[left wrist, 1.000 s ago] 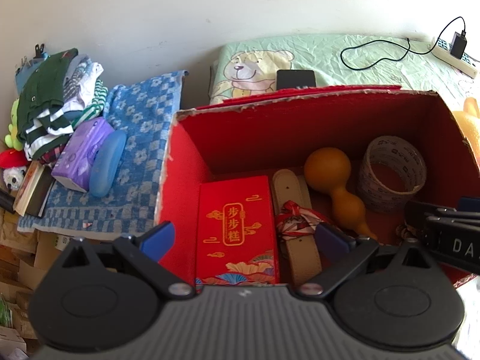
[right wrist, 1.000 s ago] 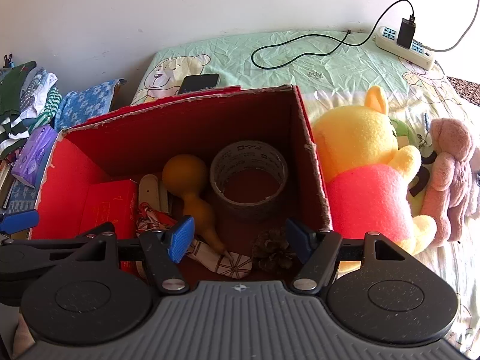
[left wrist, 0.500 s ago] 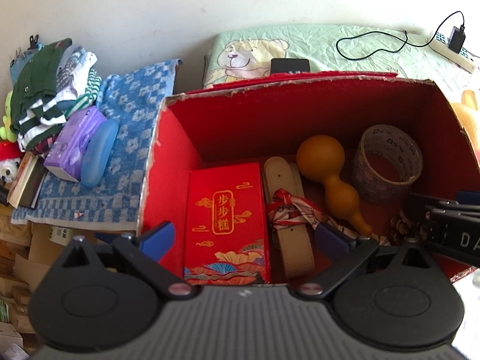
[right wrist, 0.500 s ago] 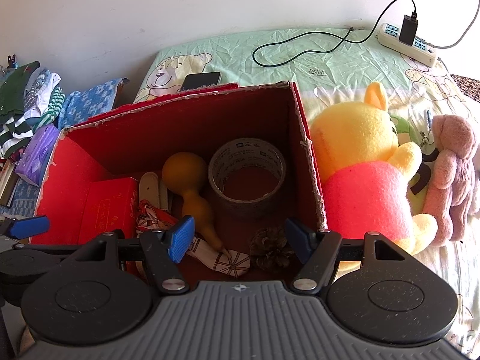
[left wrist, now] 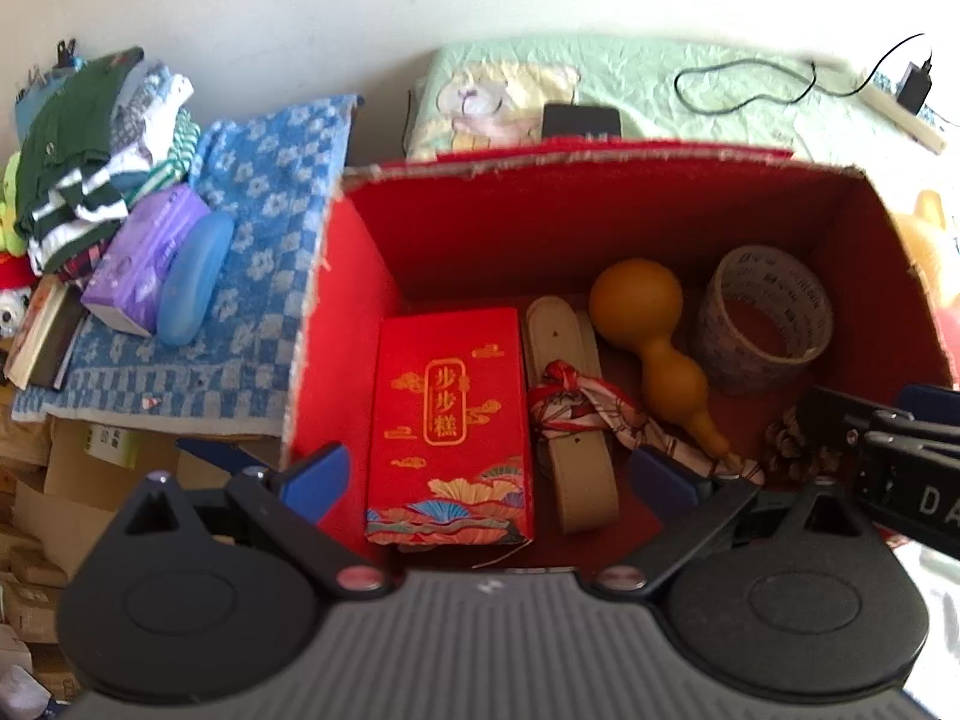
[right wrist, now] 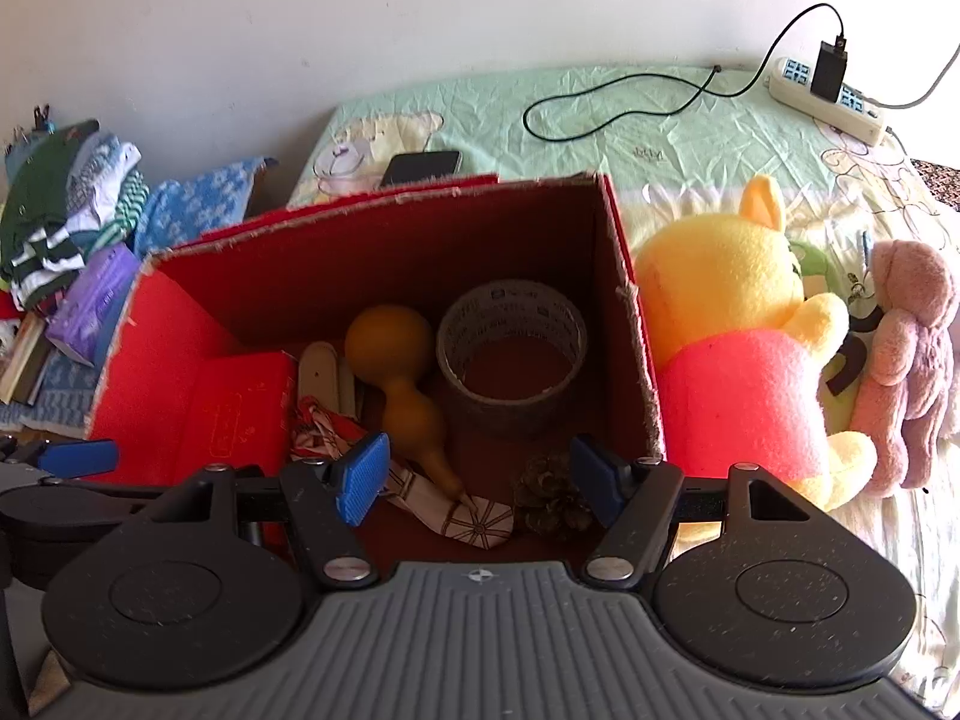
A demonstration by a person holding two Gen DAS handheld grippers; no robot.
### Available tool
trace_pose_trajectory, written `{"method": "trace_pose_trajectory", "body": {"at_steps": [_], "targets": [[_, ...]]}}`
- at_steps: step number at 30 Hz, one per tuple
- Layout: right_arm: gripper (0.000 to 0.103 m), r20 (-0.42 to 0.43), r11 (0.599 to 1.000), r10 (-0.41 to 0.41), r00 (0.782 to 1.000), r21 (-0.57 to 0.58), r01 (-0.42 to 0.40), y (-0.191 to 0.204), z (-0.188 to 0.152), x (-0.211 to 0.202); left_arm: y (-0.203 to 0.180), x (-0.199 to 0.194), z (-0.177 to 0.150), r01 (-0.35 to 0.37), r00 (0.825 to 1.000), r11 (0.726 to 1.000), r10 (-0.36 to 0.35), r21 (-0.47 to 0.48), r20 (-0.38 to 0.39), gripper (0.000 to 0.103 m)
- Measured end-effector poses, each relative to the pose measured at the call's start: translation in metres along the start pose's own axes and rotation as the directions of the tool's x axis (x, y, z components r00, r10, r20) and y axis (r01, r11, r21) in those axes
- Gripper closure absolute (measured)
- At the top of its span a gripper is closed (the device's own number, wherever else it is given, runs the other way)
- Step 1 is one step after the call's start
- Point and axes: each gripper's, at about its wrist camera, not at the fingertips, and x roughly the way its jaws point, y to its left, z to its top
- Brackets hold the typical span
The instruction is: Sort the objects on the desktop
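both tongs hang spread wide and empty over the open red cardboard box [right wrist: 630,324]: the left gripper [left wrist: 489,474] above its near left part, the right gripper [right wrist: 480,477] above its near right part.

the box holds one flat red gift box with gold print [left wrist: 450,420] lying at the left, one beige leather belt [left wrist: 570,396] just beside it with one red-and-white patterned scarf [left wrist: 591,408] draped across it, one tan gourd [right wrist: 396,372] in the middle, one roll of brown packing tape [right wrist: 510,354] standing at the far right, and one brown pine cone [right wrist: 549,501] at the near right corner.

the step in hand looks like picking the next item out. the pine cone lies nearest between the right gripper's fingers, so a straight descent with jaws kept wide, clear of the box's right wall and the scarf tip just beside it, seems best; close gently, since the scales may crumble or slip.

outside the box, two plush toys lie to the right on the green sheet: one yellow bear in a red shirt [right wrist: 738,348] and one pink one [right wrist: 906,360]. one black phone [right wrist: 423,167] lies behind the box.
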Motion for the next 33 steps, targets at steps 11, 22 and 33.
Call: {"method": "trace_pose_trajectory", "body": {"at_steps": [11, 22, 33], "targets": [[0.033, 0.03, 0.993, 0.082, 0.996, -0.088, -0.079, 0.006, -0.009, -0.03, 0.006, -0.045, -0.028, -0.062, 0.996, 0.991, 0.069, -0.119, 0.054, 0.003], [0.033, -0.018, 0.96, 0.199, 0.98, -0.199, -0.199, -0.013, -0.037, -0.056, -0.018, -0.068, -0.085, -0.139, 0.99, 0.96, 0.144, -0.245, 0.005, 0.002], [0.033, -0.148, 0.949, 0.196, 0.969, -0.218, -0.225, -0.033, -0.074, -0.033, -0.043, -0.037, -0.13, -0.176, 0.979, 0.947, 0.138, -0.269, -0.152, 0.002]]}}
